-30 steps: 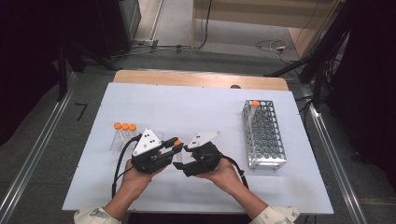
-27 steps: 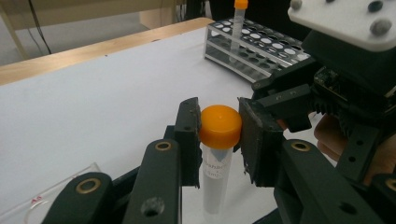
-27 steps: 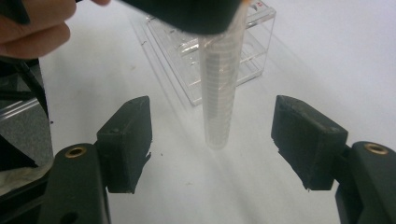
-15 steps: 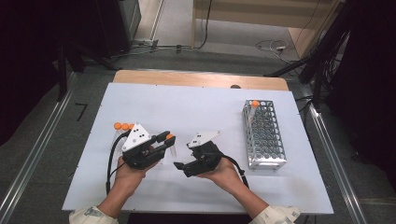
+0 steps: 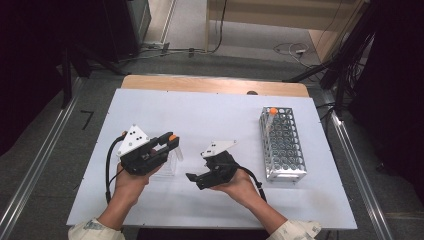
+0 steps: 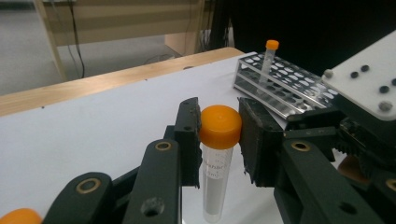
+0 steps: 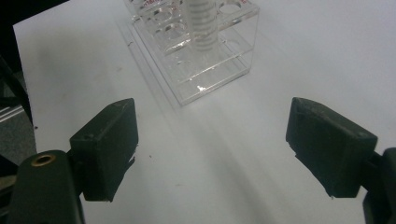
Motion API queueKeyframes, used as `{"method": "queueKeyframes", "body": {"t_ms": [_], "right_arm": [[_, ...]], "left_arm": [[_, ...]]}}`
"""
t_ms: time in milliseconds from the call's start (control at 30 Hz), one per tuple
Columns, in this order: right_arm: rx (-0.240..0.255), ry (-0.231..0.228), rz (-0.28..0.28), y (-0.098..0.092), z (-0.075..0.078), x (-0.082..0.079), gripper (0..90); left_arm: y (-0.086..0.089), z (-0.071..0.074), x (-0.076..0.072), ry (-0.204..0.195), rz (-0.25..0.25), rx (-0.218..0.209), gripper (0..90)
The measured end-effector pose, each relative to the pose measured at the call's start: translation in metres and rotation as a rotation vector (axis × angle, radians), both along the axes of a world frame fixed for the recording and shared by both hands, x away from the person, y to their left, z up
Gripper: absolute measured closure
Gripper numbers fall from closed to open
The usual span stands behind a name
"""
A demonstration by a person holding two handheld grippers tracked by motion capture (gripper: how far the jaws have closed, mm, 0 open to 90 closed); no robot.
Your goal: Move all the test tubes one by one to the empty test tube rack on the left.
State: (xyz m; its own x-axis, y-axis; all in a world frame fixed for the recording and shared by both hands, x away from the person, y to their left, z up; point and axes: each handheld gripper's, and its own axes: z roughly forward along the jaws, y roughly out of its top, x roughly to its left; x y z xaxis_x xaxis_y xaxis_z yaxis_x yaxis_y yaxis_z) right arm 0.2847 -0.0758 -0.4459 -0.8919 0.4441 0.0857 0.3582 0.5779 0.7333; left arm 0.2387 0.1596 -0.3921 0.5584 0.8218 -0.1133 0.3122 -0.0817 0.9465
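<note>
L gripper (image 5: pixel 171 141) has pulled left, away from R gripper (image 5: pixel 192 178), taking the orange-capped tube (image 6: pixel 217 154) along, pinched just under its cap, upright above the clear rack (image 7: pixel 196 46). R jaws just spread wide, nothing betw them. Metal rack (image 5: pixel 281 145) far right.

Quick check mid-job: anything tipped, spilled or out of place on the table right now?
Nothing stands out. The left gripper holds an orange-capped tube upright and intact; the right gripper is open with nothing between its jaws. The metal rack stands level with one tube upright in it; no spills.
</note>
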Motion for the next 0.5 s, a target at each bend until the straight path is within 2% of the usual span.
{"method": "queueKeyframes", "body": {"t_ms": [300, 500], "right_arm": [[-0.004, 0.007, -0.004, 0.001, -0.001, 0.000, 15.4], [-0.001, 0.014, -0.003, 0.001, -0.002, 0.000, 15.5]], "left_arm": [[0.017, 0.006, 0.003, -0.012, 0.050, -0.016, 71.0], [0.030, 0.004, 0.007, -0.016, 0.110, 0.002, 70.9]]}}
